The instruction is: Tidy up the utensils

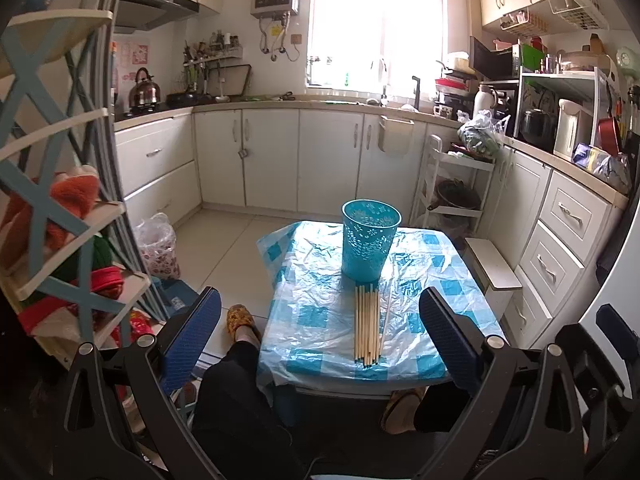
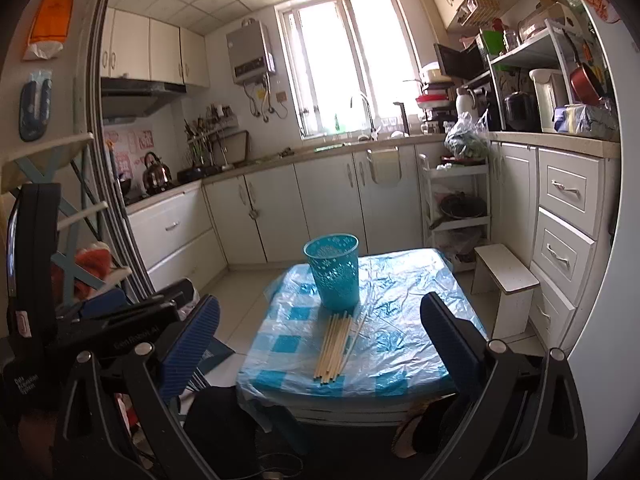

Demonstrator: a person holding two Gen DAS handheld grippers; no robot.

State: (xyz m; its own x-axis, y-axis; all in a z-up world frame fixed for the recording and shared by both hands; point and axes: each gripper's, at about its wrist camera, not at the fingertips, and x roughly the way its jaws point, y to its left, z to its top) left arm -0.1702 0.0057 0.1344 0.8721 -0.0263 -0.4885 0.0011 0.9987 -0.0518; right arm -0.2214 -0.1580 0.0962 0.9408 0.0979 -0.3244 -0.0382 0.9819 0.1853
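- Chopsticks [image 1: 367, 322] in a flat bundle on the near half of the tabletop [image 1: 424, 280], far ends just short of the teal cup [image 1: 370, 240].
- Left tool [image 1: 320, 340] and right tool [image 2: 320, 344] both spread wide, empty, hanging short of the tabletop.
- Likely slips: thin sticks rolling or fanning on the slick plastic cover; one loose stick at the bundle's right missed; light cup tipped.
- Readable writing: only "Gen Robot AI", faintly, on the left tool's body in the right view.
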